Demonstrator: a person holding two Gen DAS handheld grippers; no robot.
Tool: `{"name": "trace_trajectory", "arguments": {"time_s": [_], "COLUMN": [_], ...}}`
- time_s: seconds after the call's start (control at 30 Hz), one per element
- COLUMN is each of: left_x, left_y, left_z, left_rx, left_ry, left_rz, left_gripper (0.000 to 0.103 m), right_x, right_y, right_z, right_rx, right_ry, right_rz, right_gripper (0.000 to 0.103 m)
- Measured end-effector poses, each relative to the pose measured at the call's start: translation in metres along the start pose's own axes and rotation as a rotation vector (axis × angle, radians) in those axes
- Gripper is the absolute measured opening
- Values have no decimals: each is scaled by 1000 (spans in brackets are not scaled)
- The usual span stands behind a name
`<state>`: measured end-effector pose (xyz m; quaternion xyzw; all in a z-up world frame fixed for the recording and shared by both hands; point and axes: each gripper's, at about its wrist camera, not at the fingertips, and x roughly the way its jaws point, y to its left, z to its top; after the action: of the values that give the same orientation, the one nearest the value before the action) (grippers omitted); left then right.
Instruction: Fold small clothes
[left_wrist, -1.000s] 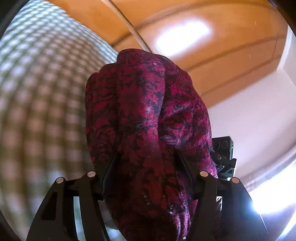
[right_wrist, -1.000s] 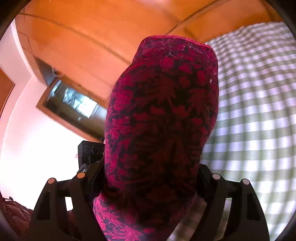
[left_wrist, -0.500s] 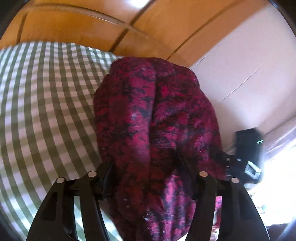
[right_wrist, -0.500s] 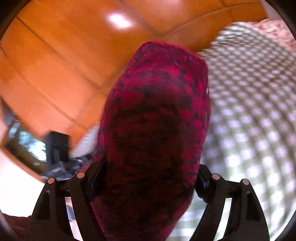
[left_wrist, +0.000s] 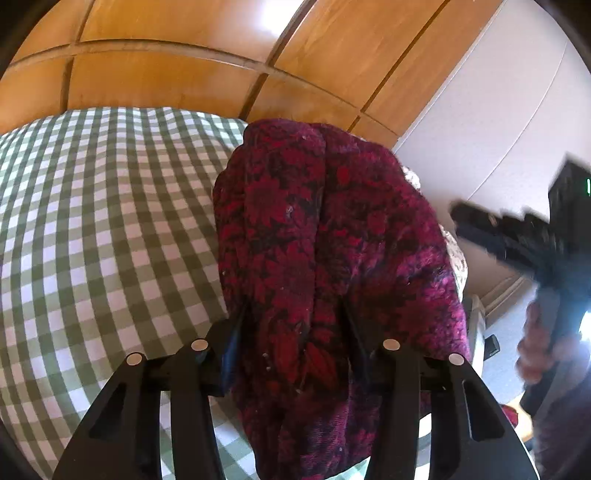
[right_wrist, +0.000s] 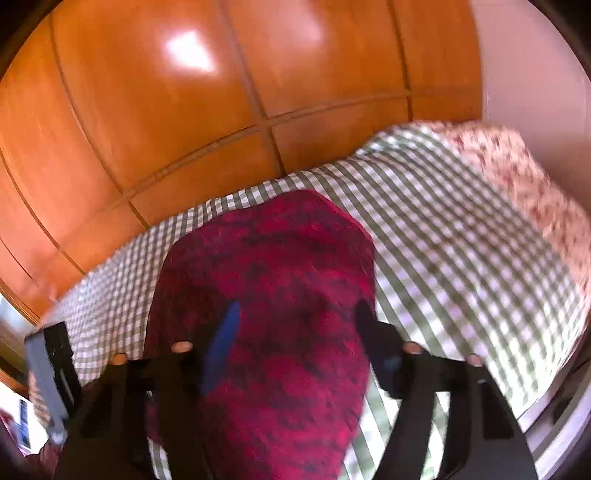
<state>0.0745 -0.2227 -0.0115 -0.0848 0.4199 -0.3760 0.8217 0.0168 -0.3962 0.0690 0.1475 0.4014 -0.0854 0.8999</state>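
A bed in green-and-white check fills the lower scene, with orange wood panelling at its far side. Above it hangs a dark red patterned garment (bunched, its outline unclear), its long axis running from near to far, away from both cameras. The left gripper pinches one bunched end; the right gripper pinches the garment too, blurred in its own view

I see a bed under a green-and-white checked cover, glossy orange wooden panelling behind it catching a bright glare, a pale wall and a floral pillow
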Motion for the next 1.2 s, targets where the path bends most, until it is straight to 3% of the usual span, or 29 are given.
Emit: {"name": "trace_trajectory", "arguments": {"time_s": [0.13,0.23,0.27,0.33,0.43,0.6,0.77,0.83,0.9,0.97,1.1,1.2], "left_x": [-3,-12,-24,-31,-41,-73,-99,-92,-74,-57,-33,-36], "left_y": [6,8,7,10,2,-25,-50,-58,-65,-67,-52,-42], "left_z": [-7,-18,-35,-46,-62,-62,-45,-39,-33,-37,-55,-71], "left_rx": [-9,-3,-4,-18,1,56,82,89,98,99,61,29], "left_ry": [12,25,28,30,15,-82,-166,-150,-107,-54,10,12], "left_rz": [17,35,37,31,45,117,127,127,133,167,249,248], "left_gripper": [46,45,45,45,46,46,46,46,46,46,45,47], "right_x": [47,69,76,71,54,29,-12,-27,-41,-50,-45,-20], "right_y": [31,39,40,43,31,15,-2,-5,-10,-11,0,6], "right_z": [-2,-7,-6,-12,-17,-19,-27,-36,-49,-62,-96,-118], "right_rx": [-131,-123,-133,-136,-78,-8,62,63,56,36,-44,-60], "right_ry": [115,106,96,60,25,16,-57,-65,-68,-62,-2,66], "right_rz": [-147,-232,-253,-280,-233,-107,12,30,49,45,33,-9], "right_gripper": [52,57,58,58,59,78,79,76,64,60,57,58]}}
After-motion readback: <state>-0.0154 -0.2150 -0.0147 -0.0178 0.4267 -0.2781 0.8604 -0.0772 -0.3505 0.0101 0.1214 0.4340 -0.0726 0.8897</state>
